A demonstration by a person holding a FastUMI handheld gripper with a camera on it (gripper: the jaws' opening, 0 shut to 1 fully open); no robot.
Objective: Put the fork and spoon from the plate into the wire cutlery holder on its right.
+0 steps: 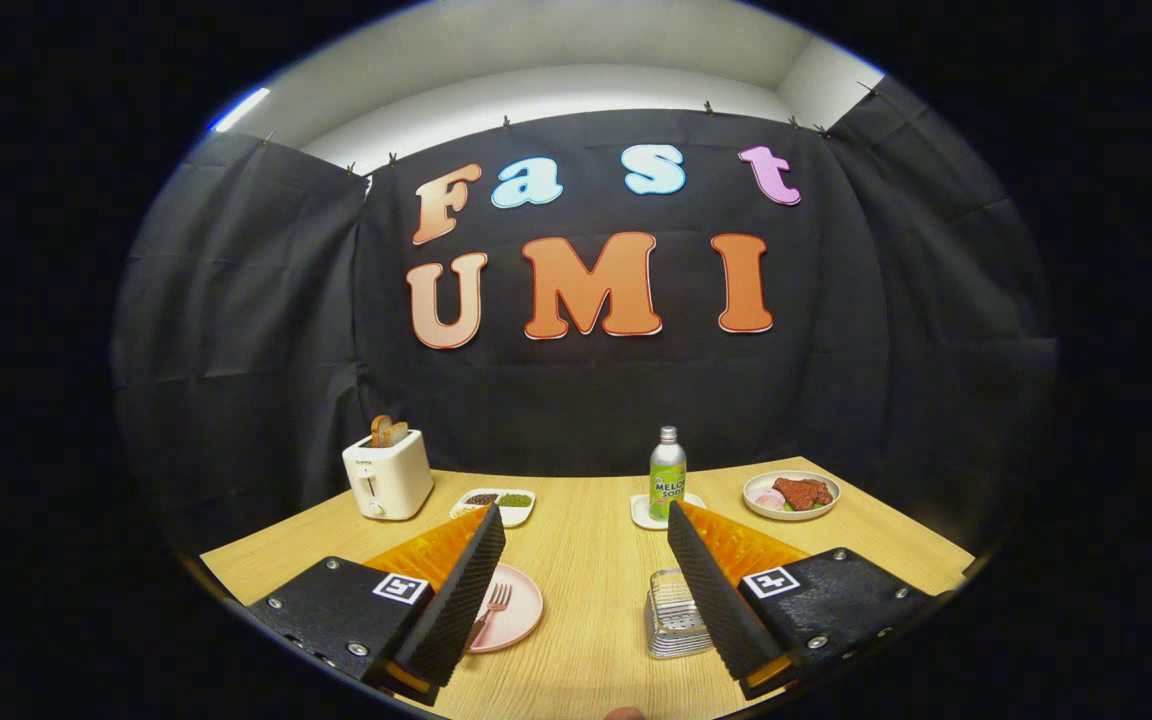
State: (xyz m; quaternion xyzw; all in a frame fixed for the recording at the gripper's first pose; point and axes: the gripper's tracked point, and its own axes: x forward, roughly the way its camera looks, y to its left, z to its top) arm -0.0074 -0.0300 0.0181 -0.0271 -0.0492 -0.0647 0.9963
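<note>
With the gripper [586, 560] above the table [586, 570], jaws wide apart and empty, the pink fork [492, 610] on the pink plate [521, 612] looks light, stiff and slippery, best pinched mid-handle, the wire cutlery holder [674, 615] to its right.

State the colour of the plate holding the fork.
Pink: the plate, in the gripper view, beside the open gripper.
</note>
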